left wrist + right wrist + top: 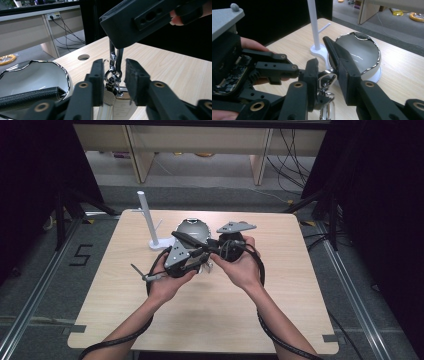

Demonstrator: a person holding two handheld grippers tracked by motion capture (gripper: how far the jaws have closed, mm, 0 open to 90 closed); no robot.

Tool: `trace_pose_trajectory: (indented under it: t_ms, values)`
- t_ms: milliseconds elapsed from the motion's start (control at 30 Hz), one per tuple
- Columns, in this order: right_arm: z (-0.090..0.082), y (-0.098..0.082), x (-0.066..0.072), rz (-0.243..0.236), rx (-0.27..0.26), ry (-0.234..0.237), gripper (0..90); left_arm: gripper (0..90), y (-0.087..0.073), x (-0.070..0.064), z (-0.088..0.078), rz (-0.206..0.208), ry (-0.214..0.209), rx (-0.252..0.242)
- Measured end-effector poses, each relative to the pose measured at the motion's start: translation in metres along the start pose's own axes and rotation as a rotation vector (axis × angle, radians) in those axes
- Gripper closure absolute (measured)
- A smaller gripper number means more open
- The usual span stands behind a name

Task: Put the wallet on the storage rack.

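Note:
Both grippers meet over the table's middle around a metal keychain clasp [113, 75]. My left gripper [114, 75] [202, 262] has its pads against the clasp's swivel ring, and a mesh tag [109, 97] hangs just below. My right gripper [327, 75] [212, 251] is shut on the clasp's upper ring [327, 73] and comes in from above in the left gripper view. A black textured strap [27, 97] [332, 50] rests on the rim of a shiny silver bowl [194, 227] [35, 75] [362, 52].
A white peg stand [150, 225] [315, 27] stands at the table's back left, just left of the bowl. The table [210, 315] is light wood with a round hole [83, 57] near its far edge. Dark frames flank both sides.

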State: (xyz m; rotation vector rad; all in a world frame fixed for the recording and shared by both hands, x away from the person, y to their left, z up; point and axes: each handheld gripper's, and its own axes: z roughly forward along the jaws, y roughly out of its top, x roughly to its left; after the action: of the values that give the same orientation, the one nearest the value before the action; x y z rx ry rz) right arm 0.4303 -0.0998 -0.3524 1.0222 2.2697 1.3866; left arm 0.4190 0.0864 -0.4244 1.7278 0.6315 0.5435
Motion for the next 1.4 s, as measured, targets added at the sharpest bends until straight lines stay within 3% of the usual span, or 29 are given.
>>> trace_pose_trajectory:
  t_ms: [300, 600, 633, 767, 1033, 1100, 1167, 1300, 1400]
  values:
    - [0.002, -0.001, 0.003, 0.009, 0.000, 0.028, 70.9, 75.9, 0.000, -0.002, -0.003, -0.029, -0.007, 0.004]
    - [0.001, 0.001, 0.003, -0.002, 0.008, 0.052, 70.6, 78.8, 0.002, 0.001, -0.008, -0.027, 0.005, 0.007]
    - [0.003, 0.001, 0.003, -0.003, 0.003, 0.063, 69.8, 82.3, 0.003, 0.000, -0.008, -0.027, 0.003, 0.005]
    - [0.003, 0.002, 0.002, -0.020, 0.003, 0.066, 69.7, 82.5, 0.003, -0.001, -0.009, -0.024, 0.008, 0.006]
    - [0.004, 0.003, 0.004, -0.006, 0.001, 0.069, 70.0, 82.6, 0.004, 0.001, -0.009, -0.026, 0.012, 0.005]
    - [0.005, 0.004, 0.003, -0.028, 0.006, 0.069, 69.8, 82.6, 0.005, 0.001, -0.010, -0.025, 0.019, 0.018]
    - [0.006, 0.004, 0.004, -0.005, 0.006, 0.082, 68.6, 82.6, 0.005, 0.001, -0.011, -0.022, 0.021, 0.020]
    - [0.003, 0.005, 0.003, 0.002, -0.035, 0.092, 57.6, 82.8, 0.006, 0.006, -0.014, -0.033, 0.028, 0.016]
    - [-0.001, 0.007, 0.001, -0.017, -0.078, 0.089, 55.3, 82.7, 0.008, 0.010, -0.019, -0.042, 0.041, 0.008]
